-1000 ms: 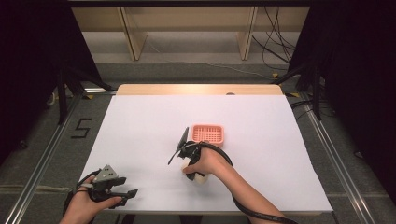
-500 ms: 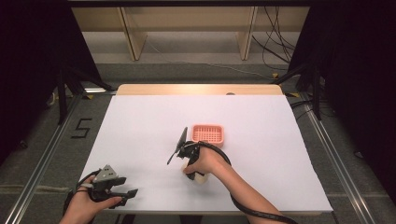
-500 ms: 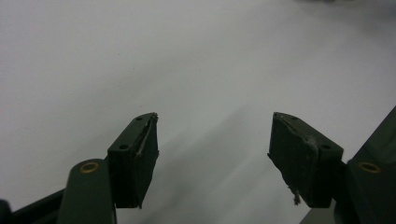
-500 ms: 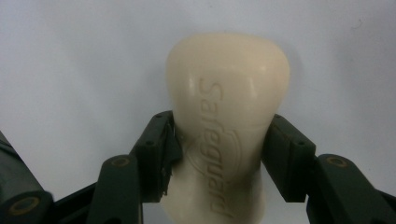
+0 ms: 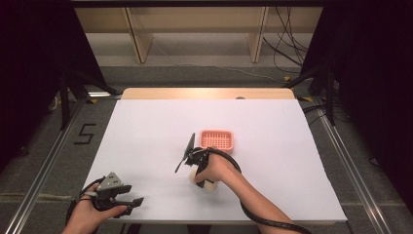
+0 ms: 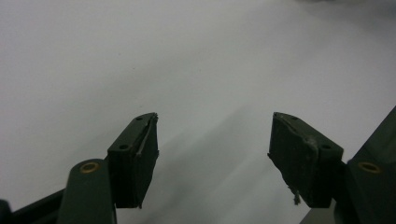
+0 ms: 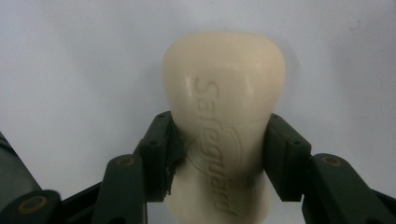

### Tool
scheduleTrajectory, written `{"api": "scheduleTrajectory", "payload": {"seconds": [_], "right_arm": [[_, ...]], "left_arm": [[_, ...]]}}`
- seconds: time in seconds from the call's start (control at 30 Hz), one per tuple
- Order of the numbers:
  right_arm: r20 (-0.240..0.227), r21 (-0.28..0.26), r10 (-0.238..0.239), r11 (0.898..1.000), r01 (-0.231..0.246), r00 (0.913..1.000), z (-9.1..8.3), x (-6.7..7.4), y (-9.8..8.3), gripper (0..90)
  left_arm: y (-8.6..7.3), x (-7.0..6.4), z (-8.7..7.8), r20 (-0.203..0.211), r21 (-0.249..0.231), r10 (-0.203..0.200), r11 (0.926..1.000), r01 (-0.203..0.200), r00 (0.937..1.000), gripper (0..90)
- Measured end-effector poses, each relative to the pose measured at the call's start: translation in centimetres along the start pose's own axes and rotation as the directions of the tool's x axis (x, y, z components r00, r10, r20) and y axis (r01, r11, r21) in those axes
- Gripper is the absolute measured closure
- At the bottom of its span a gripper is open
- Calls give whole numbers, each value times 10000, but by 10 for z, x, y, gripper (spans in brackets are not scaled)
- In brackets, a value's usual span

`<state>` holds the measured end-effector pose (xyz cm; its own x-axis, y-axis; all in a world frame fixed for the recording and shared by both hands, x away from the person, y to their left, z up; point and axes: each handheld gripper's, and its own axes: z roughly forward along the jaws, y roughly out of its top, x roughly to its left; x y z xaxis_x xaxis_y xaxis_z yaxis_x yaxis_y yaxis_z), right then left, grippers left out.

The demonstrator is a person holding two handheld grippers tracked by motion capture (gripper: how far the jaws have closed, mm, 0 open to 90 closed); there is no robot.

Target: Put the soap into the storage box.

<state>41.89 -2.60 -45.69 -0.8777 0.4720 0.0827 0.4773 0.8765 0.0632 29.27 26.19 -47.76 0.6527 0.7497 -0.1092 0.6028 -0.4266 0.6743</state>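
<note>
Hardly any change vs half a sec ago: right tool (image 7: pixel 219 154) still clamped on soap bar (image 7: pixel 223 116), pink tray (image 5: pixel 217 140) just beyond it. Left tool (image 6: pixel 212 154) wide, unmoved, over bare tabletop (image 5: pixel 146 131).

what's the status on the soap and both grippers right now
Right gripper shut on the soap bar, low over the table. Left gripper open, holding nothing, near the table's front left. Pink soap dish just beyond the right gripper, nothing between.
</note>
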Motion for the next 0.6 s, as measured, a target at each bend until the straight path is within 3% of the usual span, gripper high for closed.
{"api": "scheduleTrajectory", "payload": {"seconds": [0.03, 0.07, 0.13, 0.4, 0.53, 0.57, 0.6], "right_arm": [[-5, 99, 79, 9999, -79, 10000, -1, 1, -1, 505], [195, 2, -580, 9983, 580, 9981, 1, -3, -3, 505], [341, 75, -760, 9971, 758, 9965, -1, -3, -4, 505], [320, -13, -739, 9973, 740, 9968, -6, -7, -13, 505], [366, -30, -1021, 9947, 1023, 9941, -10, -8, -17, 505], [364, -98, -1312, 9913, 1316, 9907, -11, -10, -17, 505], [298, -54, -1057, 9944, 1059, 9940, -12, -8, -19, 505]], "left_arm": [[0, 0, 0, 5, 1, -4, 10000, 4, 10000, 323], [0, 0, 0, 8, 9, 2, 10000, -2, 10000, 324], [0, 0, 0, 2, 16, 9, 10000, -9, 10000, 324], [0, -1, 1, 4, 49, -14, 10000, 14, 10000, 324], [0, -1, 1, -13, 11, -65, 10000, 65, 10000, 324], [0, -1, 1, -91, 30, -60, 10000, 61, 9999, 324], [0, -1, 2, -186, -11, -56, 10000, 56, 9998, 324]]}}
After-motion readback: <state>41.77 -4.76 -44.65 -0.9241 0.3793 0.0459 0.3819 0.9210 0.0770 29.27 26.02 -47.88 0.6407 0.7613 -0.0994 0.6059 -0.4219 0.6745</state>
